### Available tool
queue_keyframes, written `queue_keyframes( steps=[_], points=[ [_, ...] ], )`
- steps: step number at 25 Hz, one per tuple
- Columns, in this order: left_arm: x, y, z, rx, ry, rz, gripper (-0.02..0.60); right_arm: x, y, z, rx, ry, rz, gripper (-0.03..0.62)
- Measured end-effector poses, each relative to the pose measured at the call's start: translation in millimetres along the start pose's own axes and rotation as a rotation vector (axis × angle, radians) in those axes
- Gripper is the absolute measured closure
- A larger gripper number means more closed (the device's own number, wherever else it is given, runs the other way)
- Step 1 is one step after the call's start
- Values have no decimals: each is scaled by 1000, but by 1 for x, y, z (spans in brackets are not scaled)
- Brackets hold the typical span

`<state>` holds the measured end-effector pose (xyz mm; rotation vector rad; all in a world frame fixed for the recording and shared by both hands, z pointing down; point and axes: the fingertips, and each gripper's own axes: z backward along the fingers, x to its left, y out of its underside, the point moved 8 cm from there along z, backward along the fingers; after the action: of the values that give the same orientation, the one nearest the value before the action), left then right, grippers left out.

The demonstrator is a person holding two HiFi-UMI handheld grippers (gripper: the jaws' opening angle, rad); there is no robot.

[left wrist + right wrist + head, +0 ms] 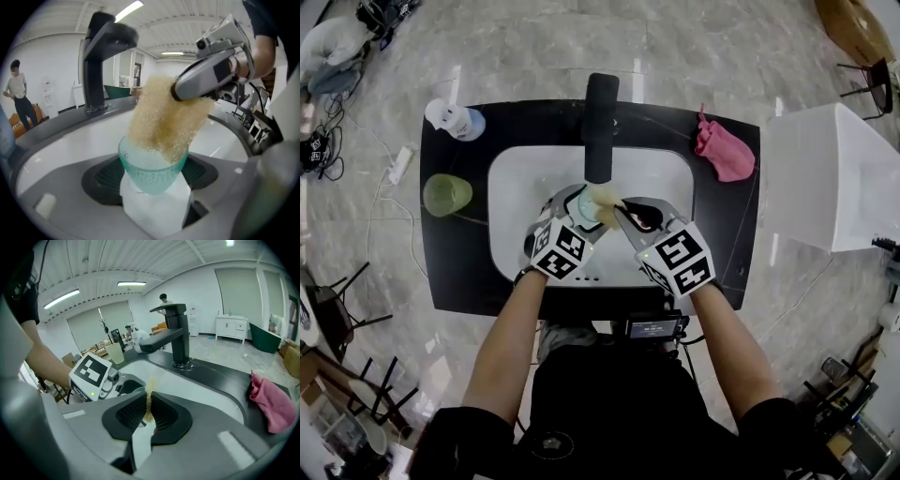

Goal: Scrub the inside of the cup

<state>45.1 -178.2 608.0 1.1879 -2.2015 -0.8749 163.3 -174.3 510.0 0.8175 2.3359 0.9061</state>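
Clamping the cup [150, 165], left gripper [152, 183] — right gripper [147, 411] pokes sponge [164, 117] inside.

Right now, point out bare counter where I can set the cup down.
Widest bare patch: black counter right of the basin, in front of the pink cloth. Also free: the front-left corner near the green cup, and the back strip between faucet and cloth. Crowded: mid-basin, where left gripper and right gripper meet at the teal cup and sponge.
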Motion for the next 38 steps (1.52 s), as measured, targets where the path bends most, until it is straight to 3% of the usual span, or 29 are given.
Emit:
queue_keyframes(
  steps=[8,17,26,30,33,38],
  points=[
    [-47,-21,34,47,35,-188,209,29,1,38,53,-92,169,557],
    [-84,-46,54,54,78,-301,210,47,9,54,160,-193,388,557],
    [-102,-54,68,97,185,-366,209,79,11,47,339,-350,828,557],
    [-102,-51,71,109,168,-376,209,92,10,40,387,-393,934,557],
    [-101,-48,73,111,134,-383,209,95,10,35,400,-425,881,559],
    [-95,-42,77,87,37,-360,209,85,2,31,335,-456,547,558]
  ],
)
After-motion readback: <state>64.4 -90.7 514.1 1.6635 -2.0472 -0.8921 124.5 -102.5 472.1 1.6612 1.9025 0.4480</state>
